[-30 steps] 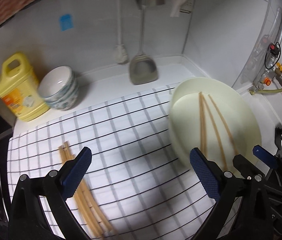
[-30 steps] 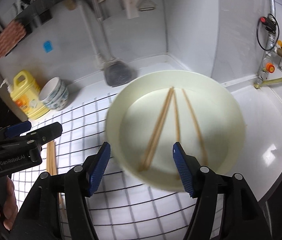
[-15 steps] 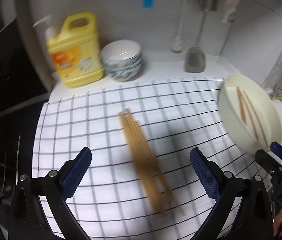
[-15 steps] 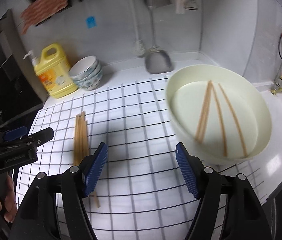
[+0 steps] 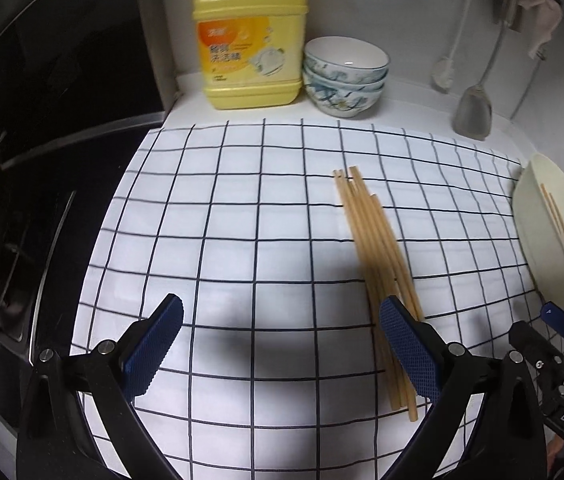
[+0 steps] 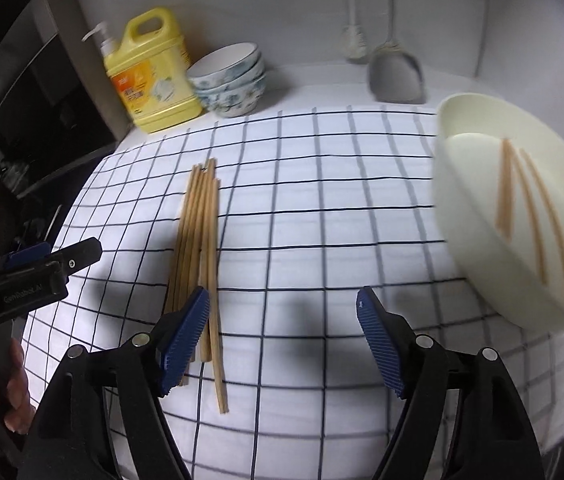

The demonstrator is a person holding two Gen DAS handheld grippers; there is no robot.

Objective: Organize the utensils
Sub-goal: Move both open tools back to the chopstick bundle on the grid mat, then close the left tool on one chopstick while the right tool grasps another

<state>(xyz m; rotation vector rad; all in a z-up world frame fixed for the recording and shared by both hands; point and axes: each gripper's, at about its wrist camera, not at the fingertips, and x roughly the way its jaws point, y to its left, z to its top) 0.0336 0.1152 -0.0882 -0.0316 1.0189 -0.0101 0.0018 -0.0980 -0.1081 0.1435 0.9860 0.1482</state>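
- A kitchen counter under a white cloth (image 5: 241, 240) with a black grid.
- A bundle of wooden chopsticks (image 5: 378, 248) lies on the cloth, roughly side by side, tips uneven.
- More chopsticks (image 6: 530, 216) lie loose in a cream basin (image 6: 466, 184) at the cloth's right edge.
- The left gripper (image 5: 279, 344) hovers over bare cloth, jaws wide apart, nothing between them; its right finger overlaps the bundle's near end in view.
- The right gripper (image 6: 282, 332) has jaws opening, nothing between them; the bundle sits beside its left finger.
- Likely step: collecting chopsticks. To do it well, centre the jaws across the bundle's middle, come down squarely, and close on all sticks together.
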